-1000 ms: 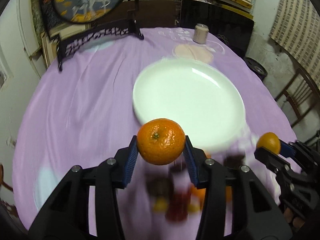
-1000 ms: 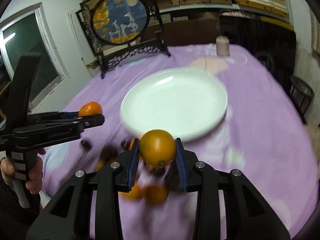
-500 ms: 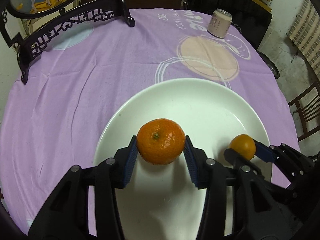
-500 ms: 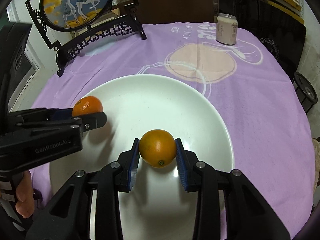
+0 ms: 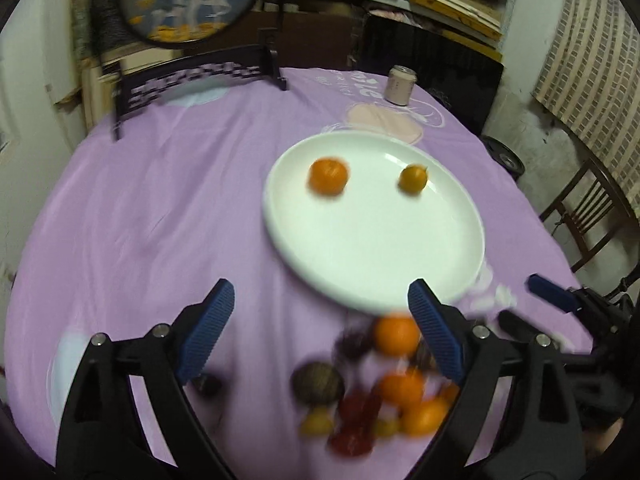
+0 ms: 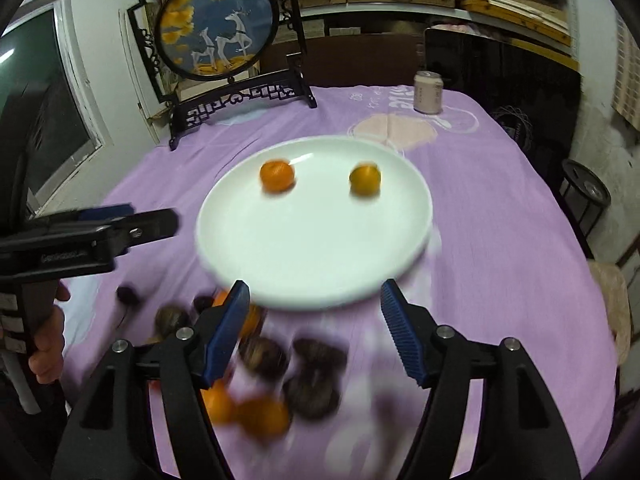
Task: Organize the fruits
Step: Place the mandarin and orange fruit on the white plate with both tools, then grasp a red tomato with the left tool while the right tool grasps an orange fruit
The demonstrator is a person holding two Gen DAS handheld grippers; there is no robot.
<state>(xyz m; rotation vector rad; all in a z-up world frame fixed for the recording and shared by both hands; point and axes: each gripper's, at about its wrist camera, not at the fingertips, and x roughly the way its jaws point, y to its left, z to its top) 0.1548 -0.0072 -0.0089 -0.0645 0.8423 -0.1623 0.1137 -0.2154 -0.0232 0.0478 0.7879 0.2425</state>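
A white plate (image 5: 376, 264) (image 6: 312, 264) sits mid-table. On its far half lie an orange mandarin (image 5: 327, 176) (image 6: 277, 176) and a smaller yellow-orange fruit (image 5: 413, 178) (image 6: 365, 179), apart. My left gripper (image 5: 320, 332) is open and empty, held over the near table. My right gripper (image 6: 314, 332) is open and empty. A blurred pile of fruit (image 5: 380, 392) (image 6: 264, 368) lies before the plate's near edge: oranges, dark round fruits, small red and yellow ones. The right gripper also shows in the left wrist view (image 5: 532, 304), and the left one in the right wrist view (image 6: 148, 220).
A purple cloth (image 5: 152, 216) covers the round table. A drink can (image 5: 400, 85) (image 6: 428, 92) stands at the far side. A black ornamental stand with a round deer picture (image 6: 224, 52) is at the far left. A wooden chair (image 5: 588, 208) is right of the table.
Both grippers opened and let go of their fruits, which now lie on the plate. Both grippers pulled back toward the near table, over the fruit pile.
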